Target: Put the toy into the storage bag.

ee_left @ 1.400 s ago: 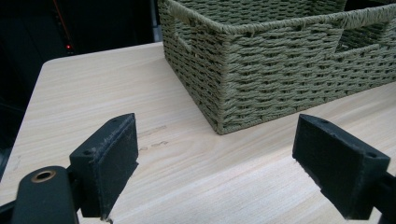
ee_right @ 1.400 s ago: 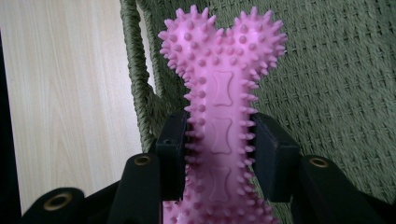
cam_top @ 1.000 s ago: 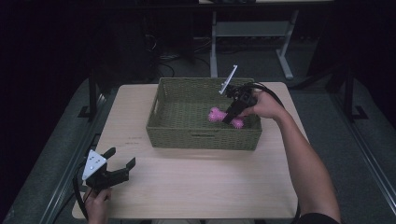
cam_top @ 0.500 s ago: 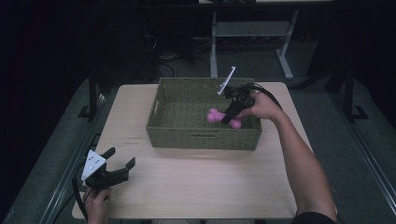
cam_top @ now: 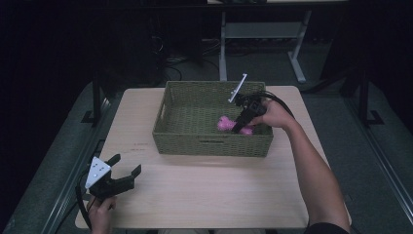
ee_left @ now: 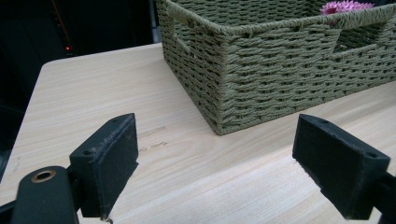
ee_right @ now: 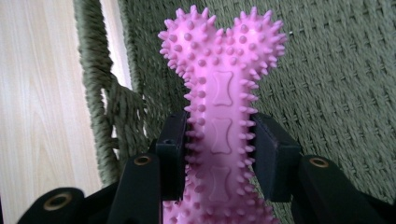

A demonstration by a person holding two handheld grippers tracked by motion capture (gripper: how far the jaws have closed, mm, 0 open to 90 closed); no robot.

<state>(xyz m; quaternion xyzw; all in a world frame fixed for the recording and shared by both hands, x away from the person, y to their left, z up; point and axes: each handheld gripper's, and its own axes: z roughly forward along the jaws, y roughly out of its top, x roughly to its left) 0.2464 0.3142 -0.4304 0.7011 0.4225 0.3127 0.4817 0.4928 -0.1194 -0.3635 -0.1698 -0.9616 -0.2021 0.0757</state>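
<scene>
A pink spiky bone-shaped toy (ee_right: 219, 107) is clamped between the jaws of my right gripper (ee_right: 218, 154), which is shut on its shaft. The high view places that gripper (cam_top: 240, 122) and the toy (cam_top: 225, 124) inside the green woven basket (cam_top: 195, 141), near its right end. My left gripper (cam_top: 124, 171) rests at the table's front left corner, held by a hand. Its jaws stand wide open with nothing between them (ee_left: 215, 163). The left gripper view has the basket's corner (ee_left: 224, 93) ahead and the toy's top (ee_left: 345, 6) just over the rim.
The light wooden table (cam_top: 214, 195) carries the basket at its far middle. Dark floor, cables and a white desk frame (cam_top: 258, 34) lie beyond the table's far edge. The person's right forearm (cam_top: 316, 170) crosses the table's right side.
The right gripper has lowered a little deeper into the basket with the pink toy. The left gripper has stayed put.
</scene>
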